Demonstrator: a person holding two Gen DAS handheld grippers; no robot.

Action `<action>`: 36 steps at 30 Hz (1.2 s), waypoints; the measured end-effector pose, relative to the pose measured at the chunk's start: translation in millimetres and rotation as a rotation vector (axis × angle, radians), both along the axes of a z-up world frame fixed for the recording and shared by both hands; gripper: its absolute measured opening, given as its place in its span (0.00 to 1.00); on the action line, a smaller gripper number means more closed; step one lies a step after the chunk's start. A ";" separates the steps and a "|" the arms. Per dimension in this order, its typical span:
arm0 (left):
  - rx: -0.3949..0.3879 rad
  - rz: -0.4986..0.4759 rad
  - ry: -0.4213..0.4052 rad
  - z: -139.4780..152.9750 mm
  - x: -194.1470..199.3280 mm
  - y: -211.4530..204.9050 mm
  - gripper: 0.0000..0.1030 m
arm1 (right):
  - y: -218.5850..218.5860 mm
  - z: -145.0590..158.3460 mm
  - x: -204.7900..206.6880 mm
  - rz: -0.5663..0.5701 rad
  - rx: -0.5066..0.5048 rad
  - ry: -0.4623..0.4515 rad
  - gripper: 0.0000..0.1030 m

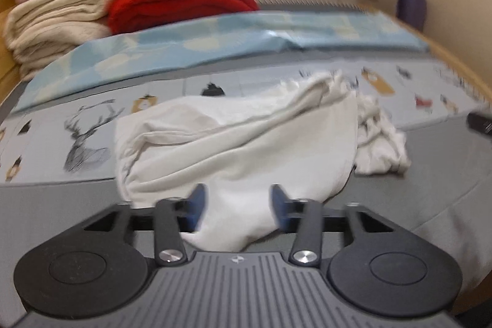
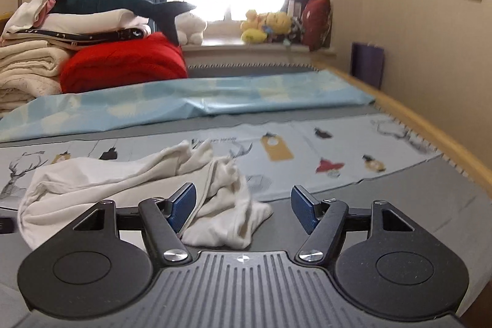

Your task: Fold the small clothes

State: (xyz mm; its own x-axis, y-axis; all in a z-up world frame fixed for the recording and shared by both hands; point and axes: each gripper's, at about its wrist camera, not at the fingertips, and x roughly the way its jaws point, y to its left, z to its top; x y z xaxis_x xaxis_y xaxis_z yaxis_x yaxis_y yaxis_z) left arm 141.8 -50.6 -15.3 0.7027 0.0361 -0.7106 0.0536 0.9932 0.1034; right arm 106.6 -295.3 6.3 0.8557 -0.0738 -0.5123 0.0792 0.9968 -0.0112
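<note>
White garment [image 1: 240, 140]: crumpled, unfolded, heaped in loose creases on the grey bed [image 2: 384, 211], partly over the animal-print sheet [image 2: 323, 156]. Left gripper [image 1: 236, 206]: fingers apart, nothing gripped, garment's near edge lying between them. Right gripper [image 2: 243, 206]: fingers wide apart, holding nothing, at the garment's right end.

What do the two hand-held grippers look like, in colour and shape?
The left hand-held gripper and the right hand-held gripper look alike: blue ribbed finger pads on black link arms with silver pivot screws, two round black discs, and a grey ribbed body bearing a small round emblem. No cables show.
</note>
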 end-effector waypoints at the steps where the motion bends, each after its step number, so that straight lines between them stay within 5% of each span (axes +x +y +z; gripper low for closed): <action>1: 0.024 -0.023 0.021 -11.9 8.0 -2.7 0.81 | 2.4 -2.8 1.5 0.007 -0.014 0.008 0.72; 6: 0.137 -0.082 0.208 -73.3 36.9 -10.3 0.81 | 0.3 4.1 -1.6 0.009 -0.084 -0.006 0.74; 9: 0.065 -0.094 0.161 -72.2 44.0 -11.7 0.82 | -4.6 1.3 3.2 0.002 -0.095 0.015 0.74; 12: 0.062 -0.091 0.215 -85.2 51.9 -16.1 0.81 | -14.6 -2.7 9.3 -0.020 -0.078 0.042 0.74; 15: 0.075 -0.083 0.213 -89.8 56.8 -19.7 0.60 | -21.8 -1.8 7.5 -0.049 -0.073 0.040 0.74; 19: 0.070 -0.050 0.226 -93.3 58.0 -12.6 0.01 | -31.4 -0.2 1.6 -0.054 -0.061 0.038 0.68; 20: 0.072 -0.040 0.230 -93.3 57.1 -10.3 0.00 | -33.4 0.3 0.7 -0.054 -0.061 0.037 0.65; 27: -0.063 0.008 0.245 -74.7 35.6 29.4 0.02 | -45.2 1.1 -4.9 -0.080 -0.017 0.049 0.59; 30: -0.126 0.038 0.240 -70.1 30.1 37.5 0.29 | -45.0 2.3 -12.2 -0.096 0.019 0.049 0.59; 32: -0.133 0.046 0.236 -69.7 29.3 34.5 0.56 | -42.9 3.7 -18.3 -0.095 0.037 0.044 0.61; 36: -0.099 0.006 0.237 -74.6 32.8 17.9 0.66 | -42.6 6.3 -23.8 -0.078 0.048 0.033 0.65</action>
